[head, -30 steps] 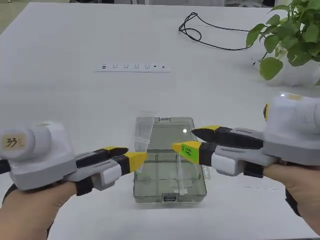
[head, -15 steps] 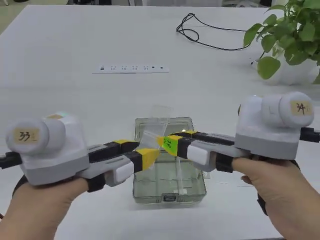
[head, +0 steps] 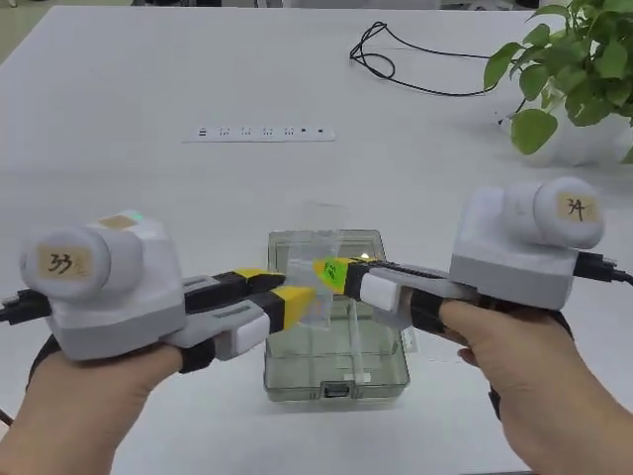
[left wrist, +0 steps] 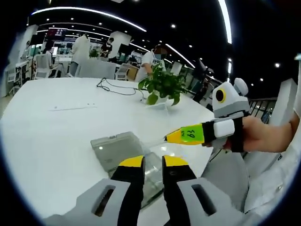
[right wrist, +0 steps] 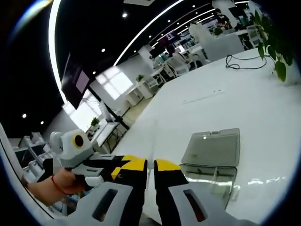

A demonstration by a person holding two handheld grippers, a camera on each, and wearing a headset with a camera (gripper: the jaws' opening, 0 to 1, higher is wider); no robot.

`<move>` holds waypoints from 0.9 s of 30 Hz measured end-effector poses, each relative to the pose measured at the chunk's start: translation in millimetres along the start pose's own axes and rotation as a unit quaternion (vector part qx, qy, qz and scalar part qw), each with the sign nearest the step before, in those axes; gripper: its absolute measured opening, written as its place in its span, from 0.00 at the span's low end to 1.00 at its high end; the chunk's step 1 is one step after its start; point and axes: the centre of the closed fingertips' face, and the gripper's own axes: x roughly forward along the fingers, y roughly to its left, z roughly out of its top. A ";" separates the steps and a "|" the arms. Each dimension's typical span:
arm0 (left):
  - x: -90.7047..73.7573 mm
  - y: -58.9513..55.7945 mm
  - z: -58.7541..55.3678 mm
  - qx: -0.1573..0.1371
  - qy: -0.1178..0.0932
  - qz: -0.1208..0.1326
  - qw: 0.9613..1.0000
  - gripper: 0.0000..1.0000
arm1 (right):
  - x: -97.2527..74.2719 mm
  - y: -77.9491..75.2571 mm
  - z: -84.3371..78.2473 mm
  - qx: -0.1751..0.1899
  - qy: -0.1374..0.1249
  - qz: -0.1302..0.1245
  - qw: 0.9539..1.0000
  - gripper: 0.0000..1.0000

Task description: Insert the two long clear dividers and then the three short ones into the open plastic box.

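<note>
The open clear plastic box (head: pixel 297 380) lies on the white table, lid (head: pixel 326 242) folded back, with one long clear divider (head: pixel 354 344) standing inside. Above the box a clear divider (head: pixel 316 305) hangs between both grippers. My left gripper (head: pixel 287 289) comes in from the left and is shut on it. My right gripper (head: pixel 331 269) comes in from the right and is shut on its upper edge. In the left gripper view the divider (left wrist: pixel 153 178) sits between my jaws (left wrist: pixel 153 162), with the right gripper (left wrist: pixel 176 136) just ahead. In the right gripper view a thin divider edge (right wrist: pixel 151 139) rises between the jaws (right wrist: pixel 150 165), above the box (right wrist: pixel 209 178).
A white power strip (head: pixel 259 133) lies further back on the table. A black cable (head: pixel 415 69) loops at the far right beside a potted plant (head: pixel 574 69). Bare table surrounds the box.
My right gripper has moved left from beside the box, closed its jaws and met the divider held by my left gripper. The left gripper has shifted slightly right and up.
</note>
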 end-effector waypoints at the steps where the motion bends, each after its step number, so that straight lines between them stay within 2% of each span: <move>1: 0.9 -4.1 3.7 -0.029 -0.014 -0.011 0.999 0.16 | 0.6 -0.3 0.0 -0.003 0.000 -0.004 1.000 0.07; 2: 1.0 -7.0 4.5 -0.051 -0.016 -0.021 0.998 0.22 | 1.2 -0.5 -1.0 -0.012 0.003 -0.006 1.000 0.07; 3: 0.9 -5.8 2.4 -0.043 -0.010 -0.019 0.999 0.25 | 1.9 -0.4 -1.5 -0.009 0.005 -0.005 1.000 0.07; 4: 0.6 -3.9 -1.6 -0.013 0.002 -0.011 1.000 0.23 | 1.9 -0.6 -1.5 -0.006 0.005 -0.005 1.000 0.07; 5: 1.0 -2.7 -0.3 0.002 -0.002 -0.008 1.000 0.22 | 2.0 -1.0 -1.1 -0.007 0.005 -0.006 1.000 0.07; 7: 0.6 -5.7 -0.1 -0.023 -0.005 -0.017 1.000 0.25 | 2.6 -2.9 0.3 -0.005 0.006 -0.007 1.000 0.07; 14: -2.7 -2.3 -4.0 -0.014 -0.002 -0.019 1.000 0.33 | 2.0 -3.3 4.3 -0.007 0.008 -0.010 1.000 0.07; 21: -12.0 5.1 -12.9 0.012 0.003 -0.024 1.000 0.43 | 0.6 -7.8 6.6 -0.019 0.018 -0.020 0.999 0.07; 27: -18.3 9.8 -21.7 0.040 0.008 -0.034 0.999 0.56 | 1.6 -16.9 4.6 -0.036 0.040 -0.041 0.998 0.07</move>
